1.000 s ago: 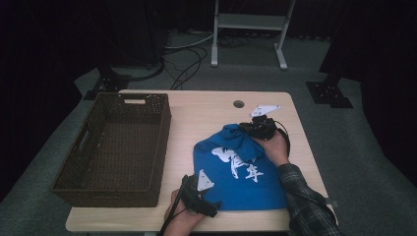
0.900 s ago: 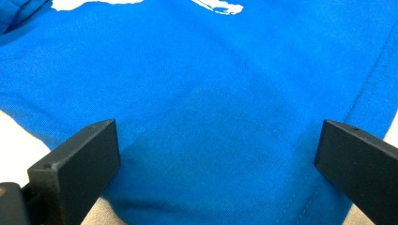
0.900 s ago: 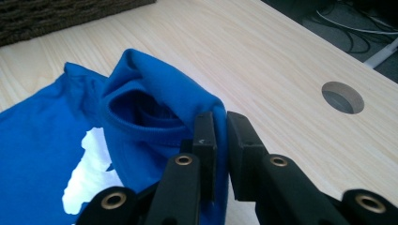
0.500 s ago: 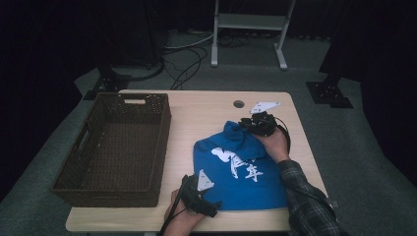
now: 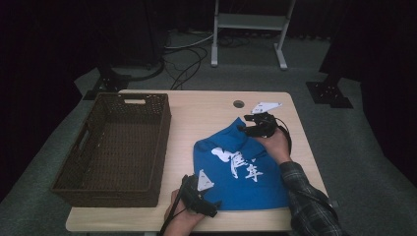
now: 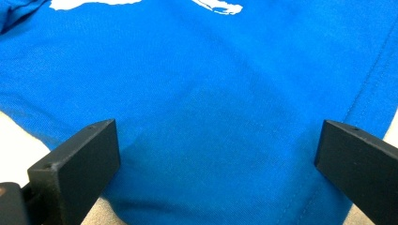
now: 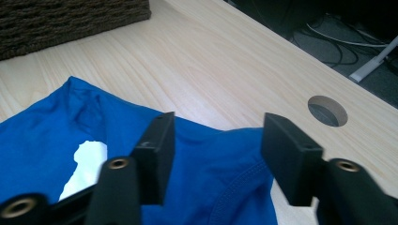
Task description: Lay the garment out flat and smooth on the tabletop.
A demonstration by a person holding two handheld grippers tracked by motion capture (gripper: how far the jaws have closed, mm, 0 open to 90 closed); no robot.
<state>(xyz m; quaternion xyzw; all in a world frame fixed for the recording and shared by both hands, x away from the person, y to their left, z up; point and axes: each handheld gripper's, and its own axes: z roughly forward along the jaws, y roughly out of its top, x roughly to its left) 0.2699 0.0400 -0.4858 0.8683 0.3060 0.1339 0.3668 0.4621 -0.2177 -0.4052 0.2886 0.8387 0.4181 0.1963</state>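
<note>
Blue shirt (image 5: 241, 172) lies flat on the near right part of the wooden table (image 5: 206, 110), to the right of the brown wicker basket (image 5: 115, 147), which stands apart from it. The right gripper (image 5: 244, 129) is at the far corner of the cloth, and its jaws have just been opening — in the right gripper view they now stand half apart over the blue edge, with the fabric lying below and between them but not pinched. I judge that this corner has been let go and set down, so this fold or placing step seems finished on the right side.

The left gripper (image 5: 214, 209) is at the near left corner of the shirt. In the left gripper view its jaws stand wide, and the cloth spreads between them without being pressed.

The shirt looks folded into a rough rectangle with a narrower far end. White printed characters (image 5: 241, 164) show on top, a stitched hem (image 6: 371, 79) runs along one side, and only soft wrinkles are seen — the surface is mostly smooth. Beyond the shirt, a round cable hole (image 7: 327, 110) is in the table.
</note>
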